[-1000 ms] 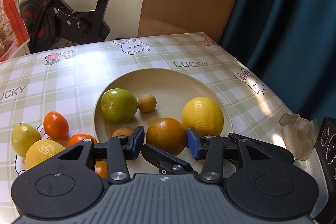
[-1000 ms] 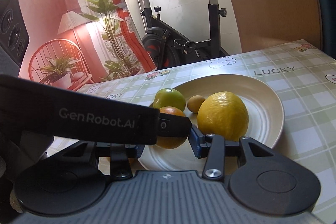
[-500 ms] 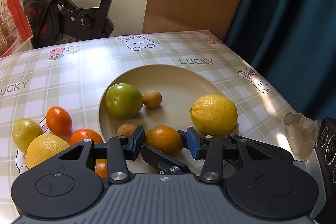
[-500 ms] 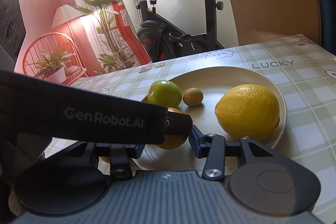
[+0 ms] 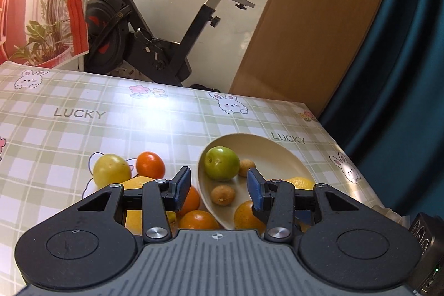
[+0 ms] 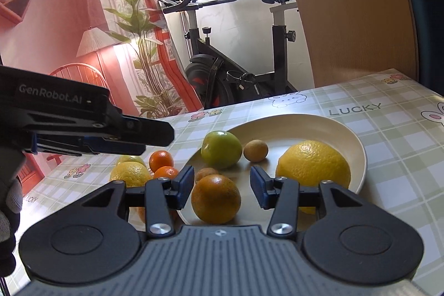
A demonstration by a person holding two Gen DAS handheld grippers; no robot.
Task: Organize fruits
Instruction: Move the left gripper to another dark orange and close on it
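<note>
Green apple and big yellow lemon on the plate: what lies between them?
A small brown fruit lies between the green apple and the lemon on the plate, in the right wrist view.

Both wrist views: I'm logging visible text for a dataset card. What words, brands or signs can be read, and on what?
"LUCKY": printed on the tablecloth, twice in the left wrist view, far left and beside the plate.
"LUCKY": also on the tablecloth in the right wrist view, beyond the plate.
"LUCKY": again at that view's left edge, small and tilted.
"GenRobot.AI": on the side of the left claw.
No numbers or signs.
</note>
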